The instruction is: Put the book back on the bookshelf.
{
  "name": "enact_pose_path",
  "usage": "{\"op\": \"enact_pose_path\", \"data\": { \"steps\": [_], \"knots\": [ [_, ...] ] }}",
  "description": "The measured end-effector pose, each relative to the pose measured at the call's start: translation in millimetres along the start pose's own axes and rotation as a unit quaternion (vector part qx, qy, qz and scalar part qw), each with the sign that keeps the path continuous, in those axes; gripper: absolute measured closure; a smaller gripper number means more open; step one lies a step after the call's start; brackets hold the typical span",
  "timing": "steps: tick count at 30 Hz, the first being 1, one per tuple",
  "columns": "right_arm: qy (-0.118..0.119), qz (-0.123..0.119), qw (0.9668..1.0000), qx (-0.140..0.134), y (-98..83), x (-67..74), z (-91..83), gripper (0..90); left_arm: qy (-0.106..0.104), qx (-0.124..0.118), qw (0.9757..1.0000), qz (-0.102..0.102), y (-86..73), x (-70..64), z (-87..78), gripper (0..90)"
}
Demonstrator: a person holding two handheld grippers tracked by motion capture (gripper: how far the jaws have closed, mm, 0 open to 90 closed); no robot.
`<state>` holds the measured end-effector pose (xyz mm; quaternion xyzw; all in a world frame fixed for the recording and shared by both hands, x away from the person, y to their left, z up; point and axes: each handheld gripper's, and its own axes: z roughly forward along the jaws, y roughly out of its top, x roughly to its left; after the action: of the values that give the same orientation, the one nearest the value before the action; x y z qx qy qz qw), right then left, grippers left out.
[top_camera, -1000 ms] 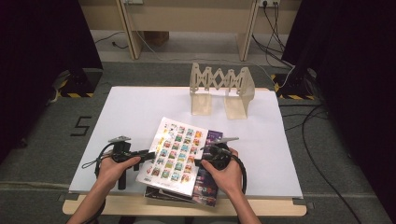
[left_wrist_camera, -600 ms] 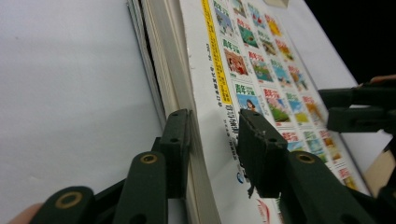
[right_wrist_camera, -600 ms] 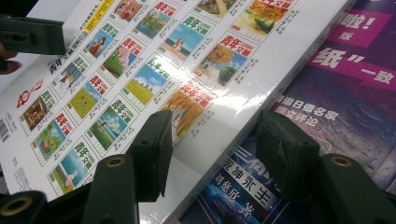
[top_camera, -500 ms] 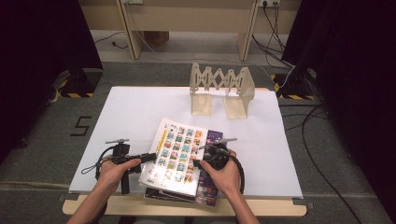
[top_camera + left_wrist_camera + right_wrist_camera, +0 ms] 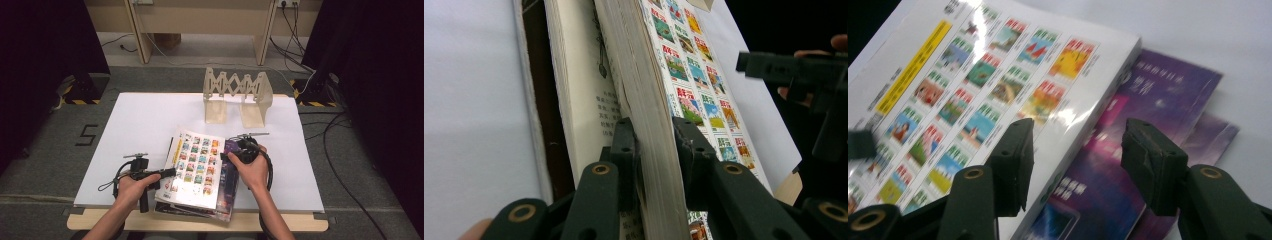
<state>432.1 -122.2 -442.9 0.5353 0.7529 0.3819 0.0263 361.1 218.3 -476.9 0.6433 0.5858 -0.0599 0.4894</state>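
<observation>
From the high view, the left gripper (image 5: 167, 173) bites the near-left edge of the picture-grid book (image 5: 196, 167), which tops a stack at the table's (image 5: 135, 125) front edge. The right gripper (image 5: 225, 156) hovers at that book's right edge, over the purple book (image 5: 230, 180). The wooden accordion rack (image 5: 238, 95) stands beyond the stack, holding no book, so I'd say the job is barely begun.

Left gripper view: jaws have just been closing and now pinch the book's page block (image 5: 654, 150); what lies lower in the stack is hard to make out.

Right gripper view: the jaws stand wide, gripping nothing; the purple book's (image 5: 1128, 165) print is blurred.
</observation>
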Motion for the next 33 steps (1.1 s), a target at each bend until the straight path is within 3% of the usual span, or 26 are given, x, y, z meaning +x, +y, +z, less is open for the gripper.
{"op": "enact_pose_path", "data": {
  "steps": [7,14,18,21,28,32,33],
  "knots": [
    [0.002,0.017,0.9998,0.005,21.8,-18.1,15.5,46.0,-0.008,0.016,0.9998,0.008,-0.5,-7.7,10.0,73.1],
    [-0.002,0.035,0.9992,0.021,28.3,-29.8,31.0,43.8,-0.011,0.027,0.9995,0.012,2.2,-9.8,15.0,73.0],
    [0.01,0.066,0.9977,0.009,31.9,-38.7,35.6,44.3,-0.013,0.029,0.9994,0.01,2.6,-8.8,15.9,72.9],
    [0.014,0.081,0.9966,0.009,34.5,-40.8,37.6,43.6,-0.015,0.031,0.9993,0.015,3.0,-8.1,16.5,72.8],
    [0.019,0.085,0.9962,0.001,40.2,-43.2,44.6,43.3,-0.021,0.031,0.9991,0.02,2.0,-4.9,16.4,72.6],
    [0.014,0.084,0.9963,0.001,41.1,-42.2,44.5,45.5,-0.021,0.028,0.9992,0.019,0.9,-4.6,16.3,72.3],
    [0.012,0.095,0.9954,-0.008,39.6,-42.7,42.6,50.2,-0.019,0.025,0.9993,0.02,-0.2,-3.9,16.5,71.8]
  ]
}}
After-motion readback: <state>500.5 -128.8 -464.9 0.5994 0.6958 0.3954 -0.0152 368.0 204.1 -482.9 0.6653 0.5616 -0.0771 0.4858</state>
